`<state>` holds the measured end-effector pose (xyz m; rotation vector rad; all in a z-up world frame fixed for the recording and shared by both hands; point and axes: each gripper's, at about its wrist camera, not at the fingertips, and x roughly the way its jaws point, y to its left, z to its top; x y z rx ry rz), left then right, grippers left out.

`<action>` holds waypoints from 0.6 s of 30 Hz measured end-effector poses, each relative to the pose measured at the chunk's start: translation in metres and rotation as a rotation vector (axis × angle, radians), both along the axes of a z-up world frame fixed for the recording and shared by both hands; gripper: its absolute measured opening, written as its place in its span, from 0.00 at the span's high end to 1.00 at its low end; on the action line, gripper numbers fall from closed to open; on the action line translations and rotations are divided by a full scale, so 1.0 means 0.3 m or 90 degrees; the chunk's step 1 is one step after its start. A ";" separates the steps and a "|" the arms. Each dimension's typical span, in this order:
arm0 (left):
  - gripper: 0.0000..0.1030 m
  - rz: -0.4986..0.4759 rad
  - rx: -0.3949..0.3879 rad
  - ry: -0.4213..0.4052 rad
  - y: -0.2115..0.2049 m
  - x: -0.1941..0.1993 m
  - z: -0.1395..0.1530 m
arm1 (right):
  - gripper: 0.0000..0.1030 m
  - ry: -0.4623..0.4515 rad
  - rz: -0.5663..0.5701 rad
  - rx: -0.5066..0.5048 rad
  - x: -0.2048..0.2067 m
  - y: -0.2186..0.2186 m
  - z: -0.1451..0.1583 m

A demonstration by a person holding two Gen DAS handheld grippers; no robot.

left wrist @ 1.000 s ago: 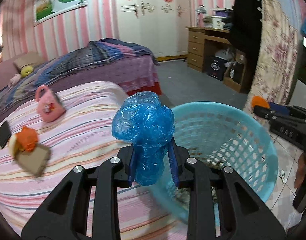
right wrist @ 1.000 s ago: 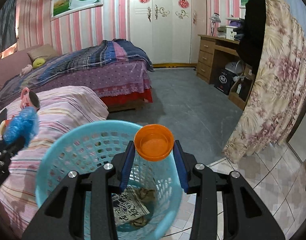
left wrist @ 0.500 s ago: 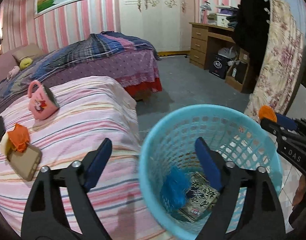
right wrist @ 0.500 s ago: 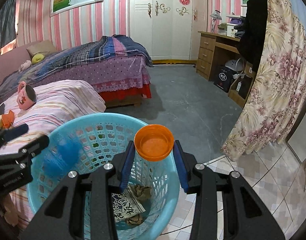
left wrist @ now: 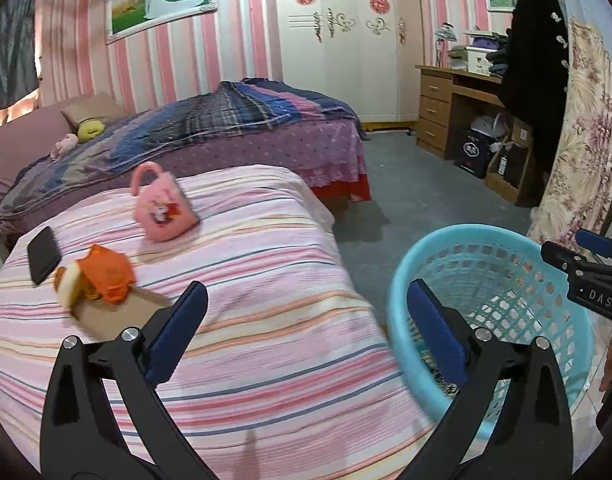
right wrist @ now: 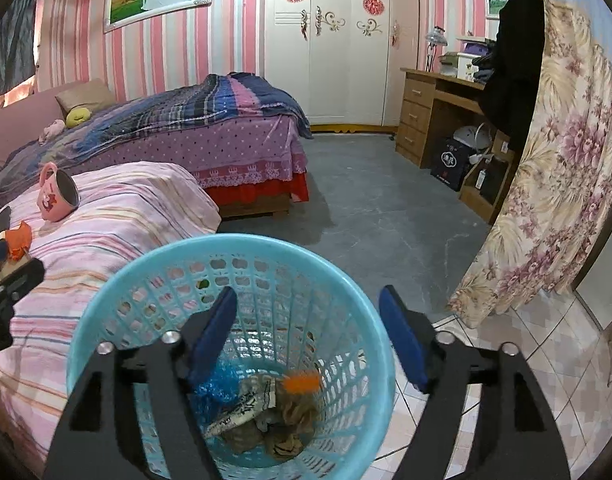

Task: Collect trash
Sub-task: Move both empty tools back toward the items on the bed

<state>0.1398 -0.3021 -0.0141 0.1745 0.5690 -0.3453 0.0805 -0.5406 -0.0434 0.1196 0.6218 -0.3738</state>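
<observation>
A big bed with a striped pink sheet (left wrist: pixel 266 320) is sitting on the left, and a blue basket (right wrist: pixel 266 248) is standing on the floor right beside it. The basket is already holding trash: a blue crinkly bag (right wrist: pixel 218 386), an orange cap (right wrist: pixel 302 382) and some crumpled paper (right wrist: pixel 246 412).

The right gripper (right wrist: pixel 307 336) is hanging over the basket and pointing down into it. Its jaws are opening, and nothing is sitting between them; the orange cap is lying below them, down in the basket.

The left gripper (left wrist: pixel 306 336) is hanging over the edge of the bed, with the basket rim just to its right. Its jaws are opening too, standing very wide, and nothing is sitting between them.

More things are lying on the sheet. An orange wrapper (left wrist: pixel 106 272) is lying ahead of the left jaws and off to their left, resting on a brown piece (left wrist: pixel 102 314). It is probably the next trash to get. It is looking lumpy, with no clear long side. The left gripper is much nearer to it than the right one, so the left one is looking like the one to go and reach for it. A black phone (left wrist: pixel 44 254) is lying just beside the wrapper, and a pink mug (left wrist: pixel 162 208) is lying on its side farther back
</observation>
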 end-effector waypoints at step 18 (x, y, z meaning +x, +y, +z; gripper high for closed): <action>0.06 0.136 0.041 -0.026 0.509 0.137 0.062 | 0.12 -0.036 0.061 -0.033 0.128 0.279 0.086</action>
